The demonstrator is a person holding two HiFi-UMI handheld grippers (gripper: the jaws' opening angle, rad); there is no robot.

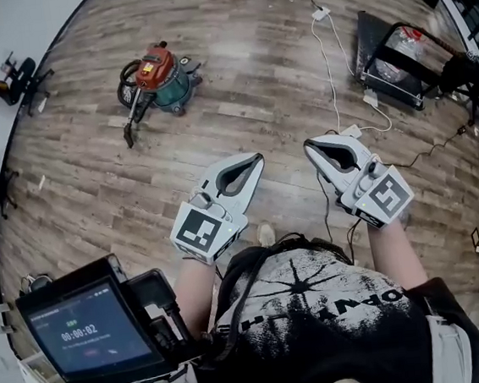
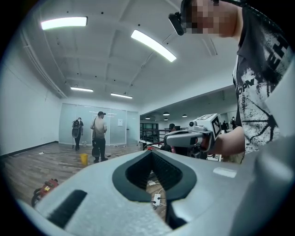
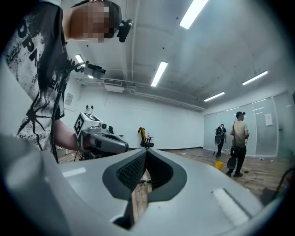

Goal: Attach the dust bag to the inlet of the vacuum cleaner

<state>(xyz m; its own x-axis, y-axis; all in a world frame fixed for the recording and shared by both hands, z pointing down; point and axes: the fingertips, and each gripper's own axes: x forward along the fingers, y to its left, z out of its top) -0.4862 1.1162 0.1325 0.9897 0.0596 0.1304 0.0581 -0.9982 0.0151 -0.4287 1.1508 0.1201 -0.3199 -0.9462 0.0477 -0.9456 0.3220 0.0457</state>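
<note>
Jaws of the left gripper (image 1: 256, 158) and the right gripper (image 1: 309, 145) are closed on nothing, side by side above the wooden floor (image 1: 264, 99), with the vacuum cleaner (image 1: 159, 77) well ahead, beyond the left gripper's outer side.

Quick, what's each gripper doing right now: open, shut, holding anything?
Left gripper: shut, nothing between its jaws.
Right gripper: shut, nothing between its jaws.
</note>
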